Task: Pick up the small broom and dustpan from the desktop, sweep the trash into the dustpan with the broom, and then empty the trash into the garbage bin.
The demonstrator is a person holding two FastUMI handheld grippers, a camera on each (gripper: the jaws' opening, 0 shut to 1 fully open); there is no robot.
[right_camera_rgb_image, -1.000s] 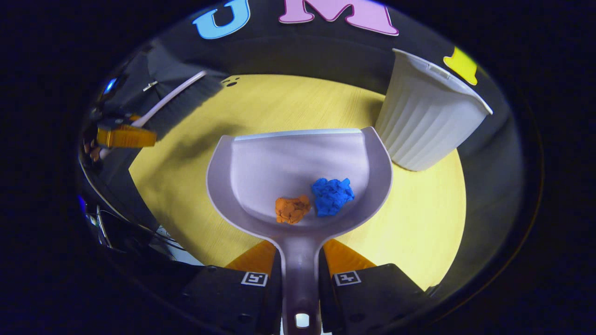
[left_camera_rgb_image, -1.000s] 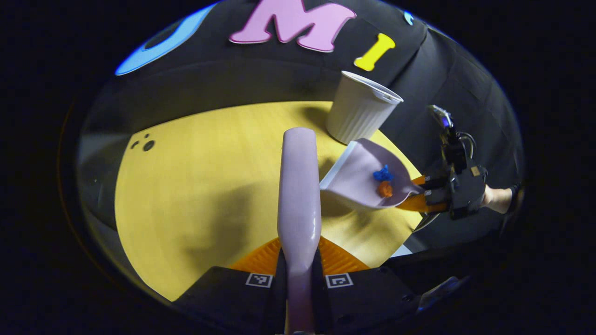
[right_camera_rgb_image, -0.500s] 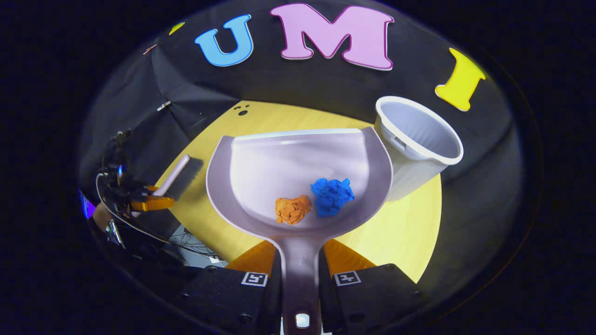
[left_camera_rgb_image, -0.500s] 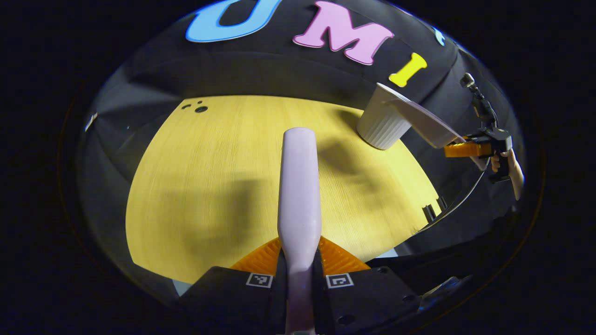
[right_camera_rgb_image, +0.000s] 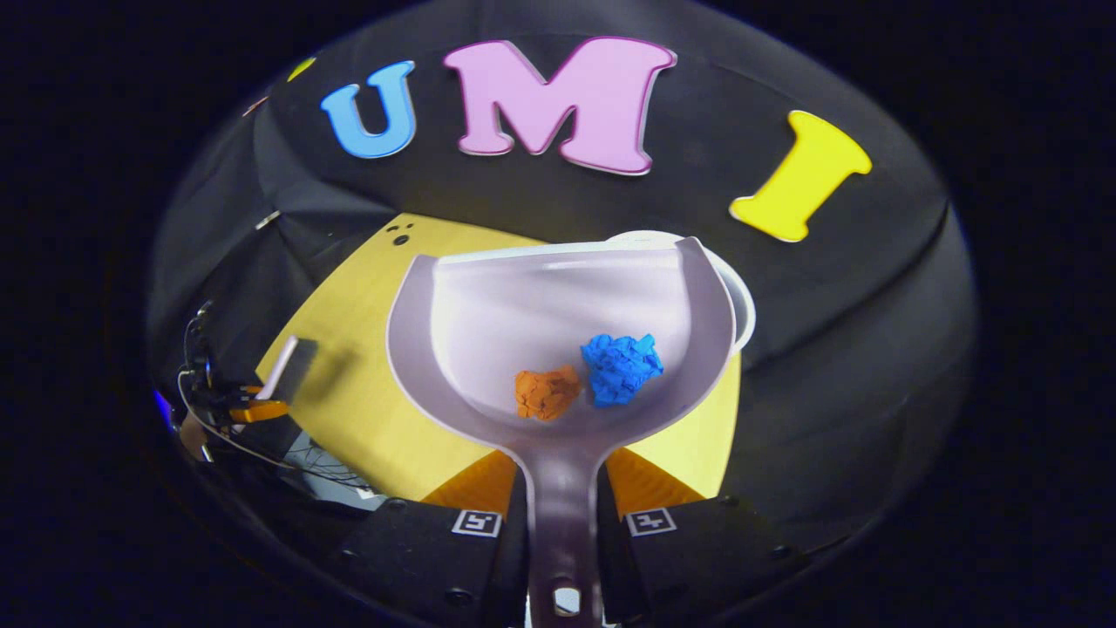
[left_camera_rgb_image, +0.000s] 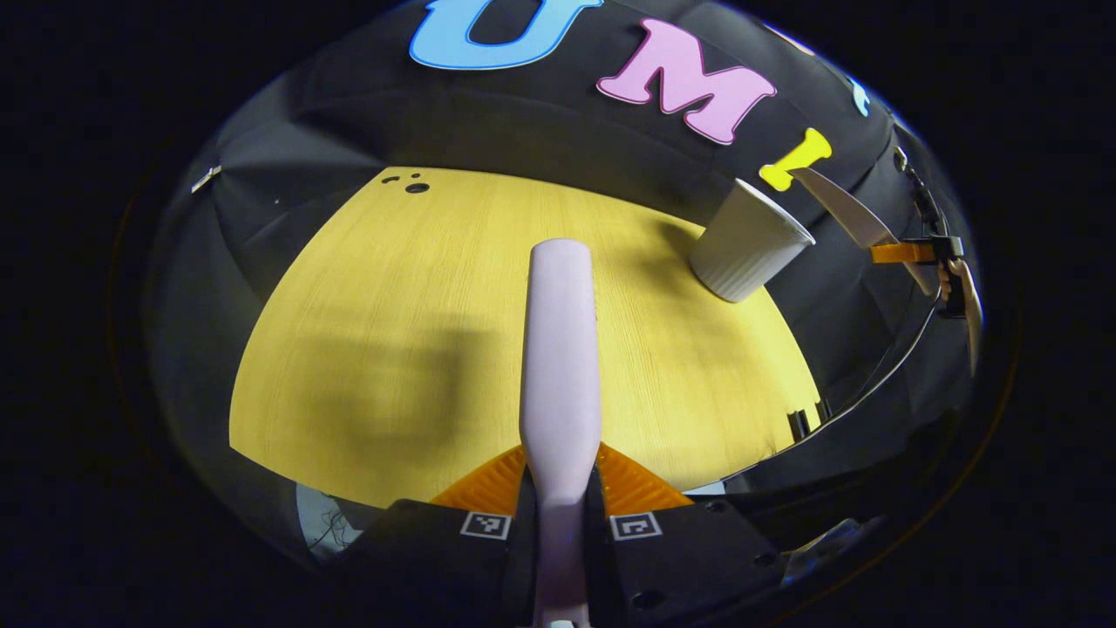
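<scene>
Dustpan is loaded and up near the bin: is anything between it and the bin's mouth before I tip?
Nothing visible. The dustpan sits above the garbage bin, whose rim peeks out behind its front edge. The broom, in the left gripper, is far off to the side.

A glossy, smooth plastic sheen is shown by the dustpan [right_camera_rgb_image: 558, 323] and broom handle [left_camera_rgb_image: 561, 349]. The table [left_camera_rgb_image: 418, 305] is finished in matt wood grain (fine lines). The trash [right_camera_rgb_image: 619, 366] looks like crumpled paper.
</scene>
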